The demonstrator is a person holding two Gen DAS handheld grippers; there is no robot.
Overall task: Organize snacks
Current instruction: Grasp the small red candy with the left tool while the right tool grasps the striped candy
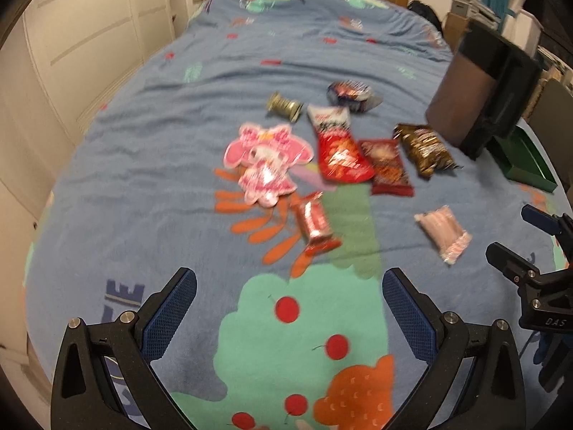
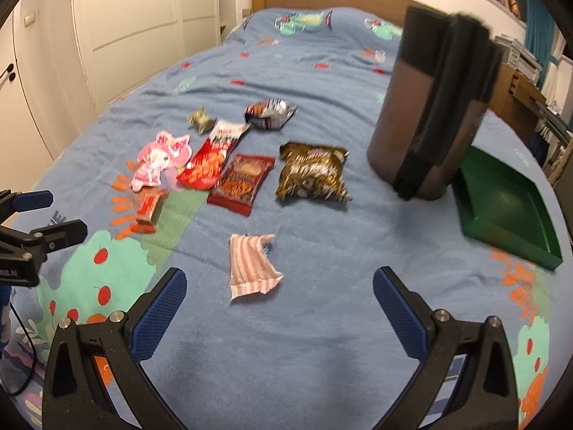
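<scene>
Snack packets [image 2: 247, 175] scattered mid-bed [image 2: 322, 340], bin [image 2: 404, 132] to their right, tray [image 2: 537, 247] beside the bin

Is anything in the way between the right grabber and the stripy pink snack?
No. The right gripper is open, and only bare blue blanket lies between it and the pink striped packet. The other snacks lie farther back.

White letters "DAS" show on the black body of the right gripper [image 1: 530, 268], seen from the left wrist. Big blue letters on the bedspread [image 1: 125, 292] look like "E". Snack wrappers: too blurred to read
</scene>
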